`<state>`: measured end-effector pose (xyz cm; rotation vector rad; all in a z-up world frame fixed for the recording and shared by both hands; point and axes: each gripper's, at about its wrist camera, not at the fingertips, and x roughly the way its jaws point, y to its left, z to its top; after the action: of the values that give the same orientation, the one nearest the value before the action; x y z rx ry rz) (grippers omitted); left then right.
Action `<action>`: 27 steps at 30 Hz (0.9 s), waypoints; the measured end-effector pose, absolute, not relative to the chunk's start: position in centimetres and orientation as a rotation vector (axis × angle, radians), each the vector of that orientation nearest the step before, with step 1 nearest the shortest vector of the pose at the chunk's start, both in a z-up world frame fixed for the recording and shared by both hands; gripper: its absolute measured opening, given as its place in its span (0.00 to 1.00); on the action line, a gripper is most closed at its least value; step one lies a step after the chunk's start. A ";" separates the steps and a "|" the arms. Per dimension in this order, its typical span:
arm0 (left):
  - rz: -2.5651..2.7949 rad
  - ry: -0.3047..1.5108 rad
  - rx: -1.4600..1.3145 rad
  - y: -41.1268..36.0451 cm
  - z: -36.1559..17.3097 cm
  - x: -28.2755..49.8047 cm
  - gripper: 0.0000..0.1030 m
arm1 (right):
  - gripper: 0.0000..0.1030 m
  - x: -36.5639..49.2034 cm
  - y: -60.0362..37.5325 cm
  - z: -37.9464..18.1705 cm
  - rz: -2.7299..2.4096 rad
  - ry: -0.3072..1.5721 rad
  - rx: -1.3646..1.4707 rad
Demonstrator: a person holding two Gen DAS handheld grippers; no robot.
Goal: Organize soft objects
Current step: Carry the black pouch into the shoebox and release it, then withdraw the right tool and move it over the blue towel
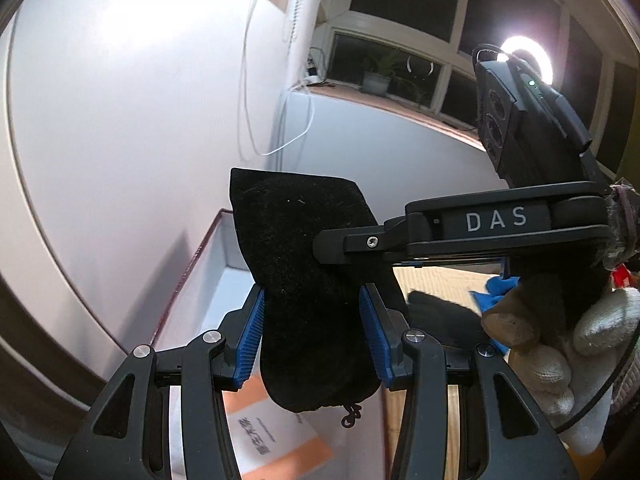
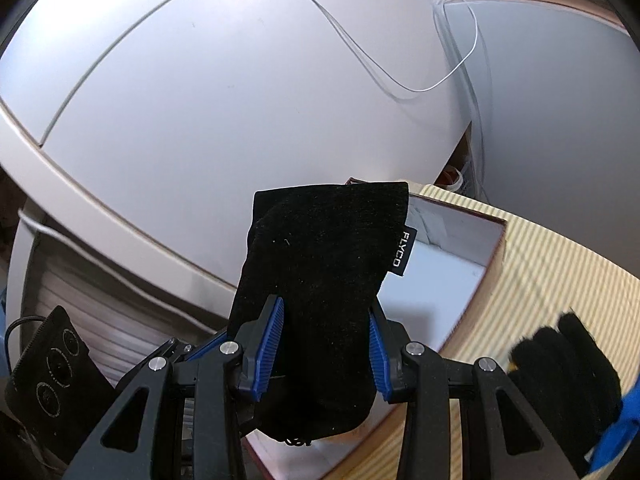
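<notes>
Black pouch (image 1: 304,280) aloft over open box (image 1: 208,276), pinched by left gripper (image 1: 312,336) and right gripper (image 2: 326,350) together. Not yet in box. Black glove (image 2: 560,364), blue cloth (image 2: 616,432) wait on desk (image 2: 532,264).

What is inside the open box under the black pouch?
In the box, only an orange-and-white leaflet shows on its white floor. The pouch and both grippers cover the rest.
</notes>
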<state>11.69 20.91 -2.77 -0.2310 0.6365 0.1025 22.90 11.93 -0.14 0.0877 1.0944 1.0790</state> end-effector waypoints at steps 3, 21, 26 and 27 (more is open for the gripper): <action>0.117 0.654 -0.229 20.9 -3.2 12.1 0.43 | 0.36 23.5 12.9 -0.7 1.074 1.100 0.078; 0.262 0.718 -0.181 22.4 -5.1 12.5 0.43 | 0.62 24.2 12.8 -1.4 0.992 1.046 0.014; 0.262 0.701 -0.188 22.1 -4.3 11.9 0.46 | 0.63 24.6 10.6 -1.2 0.962 1.032 0.027; 0.259 0.697 -0.188 22.0 -4.2 11.8 0.46 | 0.63 24.6 10.2 -1.1 0.956 1.031 0.034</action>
<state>11.81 21.96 -4.18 -0.1884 0.6970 0.2593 24.64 10.16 -1.12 0.0335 1.0315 0.9559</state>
